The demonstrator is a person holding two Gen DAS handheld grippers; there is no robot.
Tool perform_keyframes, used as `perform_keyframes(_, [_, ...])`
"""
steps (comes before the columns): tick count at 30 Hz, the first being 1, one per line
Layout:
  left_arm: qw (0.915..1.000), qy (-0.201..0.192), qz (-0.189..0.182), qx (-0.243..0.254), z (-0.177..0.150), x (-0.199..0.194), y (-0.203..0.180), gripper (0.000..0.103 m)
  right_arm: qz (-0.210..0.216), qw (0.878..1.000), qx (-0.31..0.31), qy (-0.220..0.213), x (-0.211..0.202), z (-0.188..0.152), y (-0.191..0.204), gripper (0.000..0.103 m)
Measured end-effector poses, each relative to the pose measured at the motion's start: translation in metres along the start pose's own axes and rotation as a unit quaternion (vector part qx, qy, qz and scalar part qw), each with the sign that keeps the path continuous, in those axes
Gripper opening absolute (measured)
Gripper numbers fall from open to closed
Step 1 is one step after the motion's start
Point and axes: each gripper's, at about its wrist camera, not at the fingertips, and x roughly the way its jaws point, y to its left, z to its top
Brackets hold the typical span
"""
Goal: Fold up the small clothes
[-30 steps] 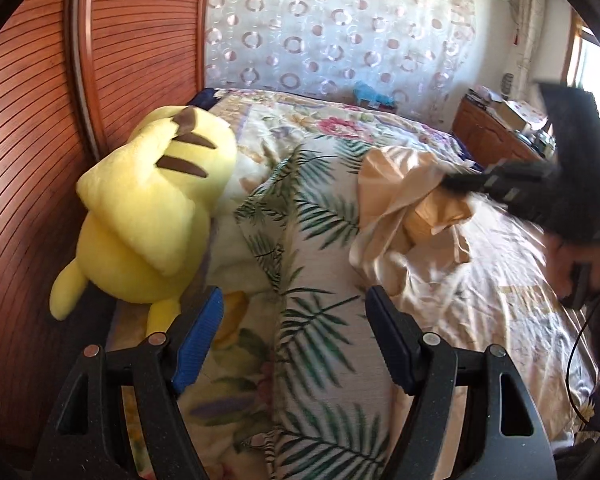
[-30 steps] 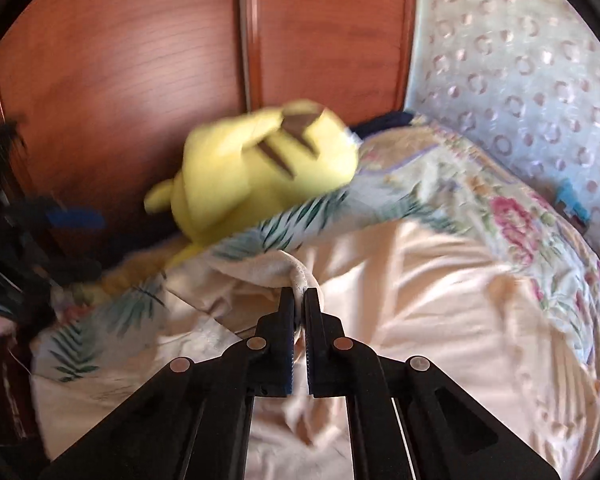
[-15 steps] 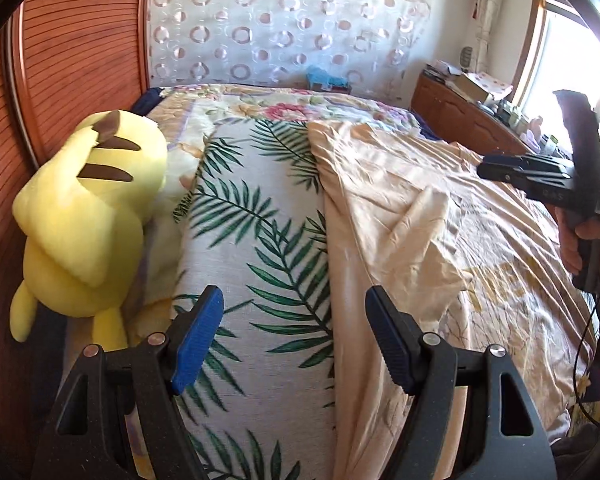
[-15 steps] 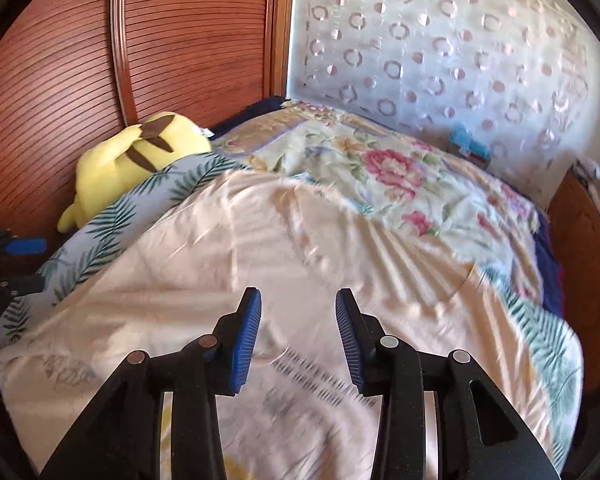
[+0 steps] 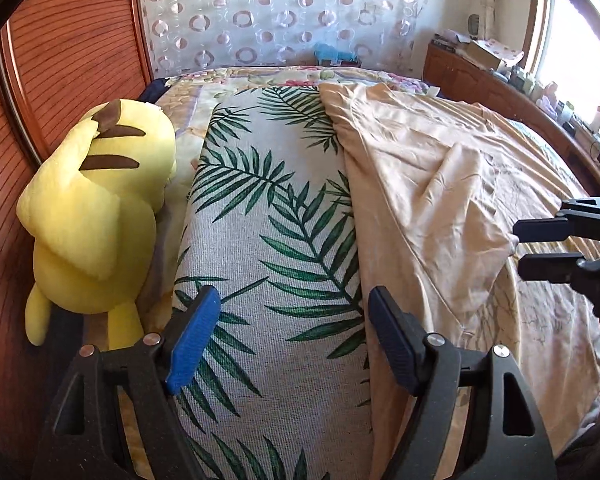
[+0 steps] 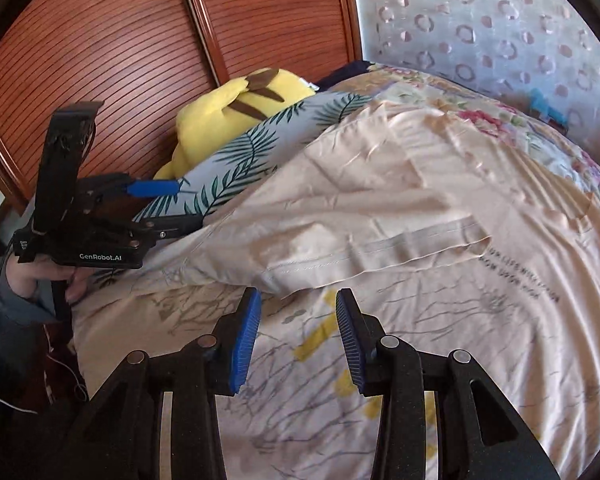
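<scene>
A pale peach T-shirt (image 5: 452, 184) with a printed front lies spread on the bed, its sleeve (image 6: 340, 240) folded inward over the body. My left gripper (image 5: 292, 340) is open and empty above the palm-leaf cloth (image 5: 268, 208), left of the shirt's edge; it also shows in the right wrist view (image 6: 172, 204). My right gripper (image 6: 296, 320) is open and empty, its fingertips just below the folded sleeve's hem; in the left wrist view it (image 5: 518, 248) sits at the sleeve's tip.
A yellow plush toy (image 5: 92, 216) lies at the bed's left edge against a ribbed wooden wardrobe (image 5: 60, 60). A floral quilt (image 6: 480, 112) covers the far bed. A wooden sideboard (image 5: 480, 76) with clutter stands under the window at the right.
The right gripper let go of the shirt fabric and opened, then dropped low to the sleeve hem. The shirt now lies spread flat. The left gripper stayed open and shifted over the palm-leaf cloth.
</scene>
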Motion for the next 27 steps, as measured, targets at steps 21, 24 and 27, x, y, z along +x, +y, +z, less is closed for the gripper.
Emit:
perform_keyframes(21, [0.9999, 0.012, -0.006, 0.009, 0.004, 0.008, -0.004, 0.103, 0.03, 0.999, 0.004, -0.045, -0.037, -0.015, 0.004, 0.001])
perform_keyframes(24, [0.9999, 0.012, -0.005, 0.01, 0.003, 0.007, -0.004, 0.103, 0.011, 0.999, 0.01, -0.031, -0.037, -0.027, -0.002, 0.001])
perform_keyframes(27, [0.9999, 0.012, -0.005, 0.01, 0.004, 0.008, -0.004, 0.103, -0.013, 0.999, 0.02, -0.031, -0.039, -0.035, -0.011, 0.003])
